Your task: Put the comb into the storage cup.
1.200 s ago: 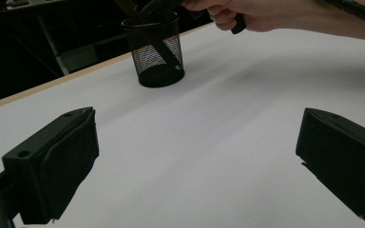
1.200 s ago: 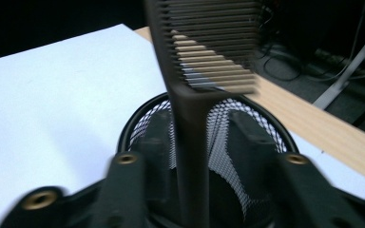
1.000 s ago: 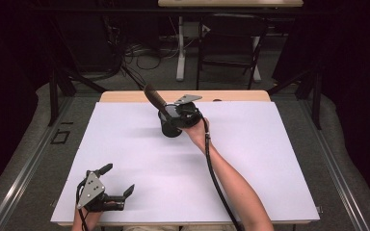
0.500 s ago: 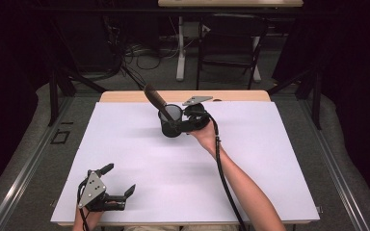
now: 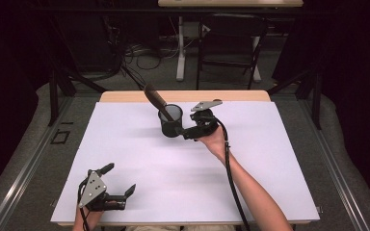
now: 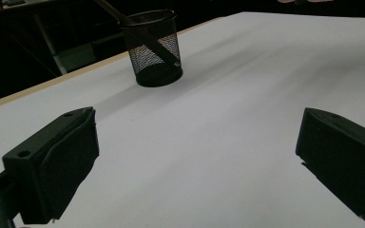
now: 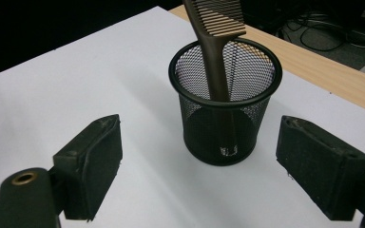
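- The black mesh cup (image 5: 170, 121) stands upright on the white surface (image 5: 270, 159), a little above the centre of the high view.
- A brown comb (image 7: 212, 42) leans inside it, teeth end up, toward the upper left.
- The right hand-held gripper (image 5: 185, 132) is just right of the cup; its jaws have just been opening and stand wide, holding nothing.
- The left hand-held gripper (image 5: 120, 185) rests at the lower left, wide open and empty.
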Available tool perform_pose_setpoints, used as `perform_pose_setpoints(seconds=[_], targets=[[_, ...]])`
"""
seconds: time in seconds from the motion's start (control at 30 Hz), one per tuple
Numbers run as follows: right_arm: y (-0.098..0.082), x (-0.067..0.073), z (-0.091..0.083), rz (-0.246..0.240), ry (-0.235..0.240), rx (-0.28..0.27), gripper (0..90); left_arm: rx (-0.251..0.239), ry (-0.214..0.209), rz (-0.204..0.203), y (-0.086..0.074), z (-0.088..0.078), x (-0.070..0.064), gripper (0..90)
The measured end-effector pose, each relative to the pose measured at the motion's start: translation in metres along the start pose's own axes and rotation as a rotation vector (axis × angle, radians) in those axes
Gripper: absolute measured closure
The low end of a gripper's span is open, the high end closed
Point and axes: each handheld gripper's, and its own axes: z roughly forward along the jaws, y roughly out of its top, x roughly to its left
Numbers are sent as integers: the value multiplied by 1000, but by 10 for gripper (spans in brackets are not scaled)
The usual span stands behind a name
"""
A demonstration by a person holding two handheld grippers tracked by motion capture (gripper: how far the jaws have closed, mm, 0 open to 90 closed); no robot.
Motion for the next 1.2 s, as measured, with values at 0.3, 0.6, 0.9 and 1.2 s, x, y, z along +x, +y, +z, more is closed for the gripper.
perform_pose_setpoints(seconds=[0.3, 0.6, 0.9, 1.2], targets=[[-13, 2, -18, -12, 29, 20, 77, 1, 3, -3, -1, -2, 0, 5], [-25, 3, -32, -20, 31, 54, 30, -2, 3, -2, -1, -4, 0, 6], [-39, 7, -47, -31, 23, 79, 1, -2, 2, -6, -1, -4, -1, 6], [-53, 11, -58, -40, 22, 114, 0, -1, -3, 0, -1, -3, -1, 6]])
